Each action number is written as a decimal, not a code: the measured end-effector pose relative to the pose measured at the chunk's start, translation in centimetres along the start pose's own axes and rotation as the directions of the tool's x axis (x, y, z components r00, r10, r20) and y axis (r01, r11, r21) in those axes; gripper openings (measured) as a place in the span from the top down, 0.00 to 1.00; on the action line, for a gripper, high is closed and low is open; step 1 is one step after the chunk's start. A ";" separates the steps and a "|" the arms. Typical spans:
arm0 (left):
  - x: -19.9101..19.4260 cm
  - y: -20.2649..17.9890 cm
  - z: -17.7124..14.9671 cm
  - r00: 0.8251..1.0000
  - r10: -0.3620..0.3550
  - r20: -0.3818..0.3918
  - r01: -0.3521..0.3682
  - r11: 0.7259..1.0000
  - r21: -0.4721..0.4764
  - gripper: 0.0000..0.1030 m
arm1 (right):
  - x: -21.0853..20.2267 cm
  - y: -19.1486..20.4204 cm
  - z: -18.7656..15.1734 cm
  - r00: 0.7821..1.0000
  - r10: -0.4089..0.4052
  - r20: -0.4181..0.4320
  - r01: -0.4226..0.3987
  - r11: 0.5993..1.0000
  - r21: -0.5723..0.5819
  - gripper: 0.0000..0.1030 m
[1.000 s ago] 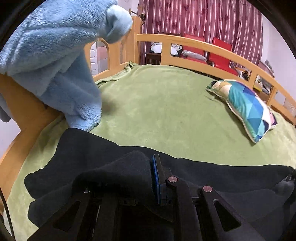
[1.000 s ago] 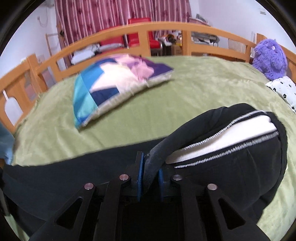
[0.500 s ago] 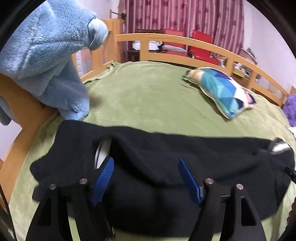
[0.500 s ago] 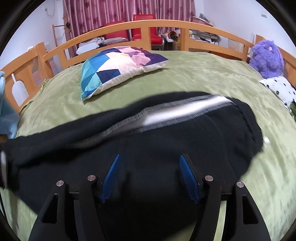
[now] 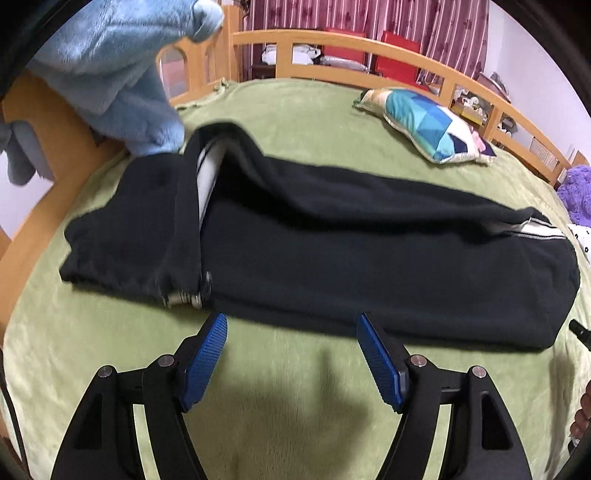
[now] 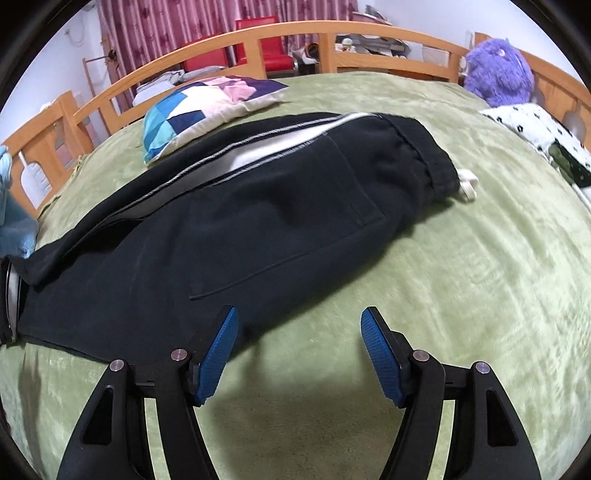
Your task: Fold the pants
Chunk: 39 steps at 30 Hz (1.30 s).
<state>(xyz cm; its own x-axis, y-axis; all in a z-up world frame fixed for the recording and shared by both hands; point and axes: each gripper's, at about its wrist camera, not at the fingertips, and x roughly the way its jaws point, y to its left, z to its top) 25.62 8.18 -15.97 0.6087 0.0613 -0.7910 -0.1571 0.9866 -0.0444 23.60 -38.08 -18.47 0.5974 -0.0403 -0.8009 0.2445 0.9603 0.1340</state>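
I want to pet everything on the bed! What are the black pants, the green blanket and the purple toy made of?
The pants look like soft, matte knit cloth, maybe fleece, with a gathered, probably stretchy waist. The blanket looks like velvety plush; its short nap shines in patches. The toy seems long, shaggy fake fur.

A green blanket covers the bed, with a curved wooden rail running round its far side. A patchwork pillow lies on the blanket near that rail, a fluffy light-blue throw hangs over the wooden frame at one end, and a purple plush toy sits at the other beside a spotted white cloth. Beyond the rail stand red chairs before a striped maroon curtain.
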 end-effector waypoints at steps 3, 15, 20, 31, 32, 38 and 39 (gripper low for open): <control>1.0 0.7 -0.7 1.000 -0.023 -0.018 0.022 0.999 -0.040 0.31 | 0.6 -1.0 0.2 1.000 0.019 -0.001 -0.018 0.999 0.044 0.34; 6.1 2.8 1.0 0.996 -0.070 -0.047 0.061 0.983 -0.174 0.31 | 6.1 -1.2 2.7 0.999 0.044 -0.032 -0.040 0.991 0.125 0.32; 7.2 2.5 1.2 0.997 -0.058 -0.045 0.050 0.985 -0.164 0.28 | 7.7 -0.2 3.5 1.000 0.018 -0.018 -0.016 0.993 0.118 0.24; 8.7 3.3 2.4 0.997 -0.064 -0.033 0.052 0.957 -0.285 0.21 | 9.8 -0.5 5.8 0.998 0.056 -0.005 -0.054 0.978 0.202 0.29; 8.8 3.5 2.5 0.998 -0.051 -0.036 0.038 0.953 -0.299 0.42 | 9.9 -0.3 5.9 0.999 0.046 0.008 -0.047 0.980 0.193 0.39; 7.5 5.7 2.5 0.996 -0.092 -0.012 0.083 0.944 -0.319 0.91 | 8.4 -1.6 6.0 0.997 0.049 0.054 -0.060 0.969 0.240 0.82; 7.0 5.9 2.3 0.995 -0.104 -0.004 0.097 0.941 -0.323 0.92 | 8.0 -1.9 5.8 0.996 0.057 0.061 -0.071 0.965 0.254 0.83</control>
<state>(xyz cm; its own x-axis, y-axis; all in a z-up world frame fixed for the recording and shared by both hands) 30.71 14.81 -20.37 0.6184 -0.0425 -0.7847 -0.3398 0.8859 -0.3157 32.37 -41.82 -21.70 0.6561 -0.0022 -0.7546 0.3876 0.8590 0.3345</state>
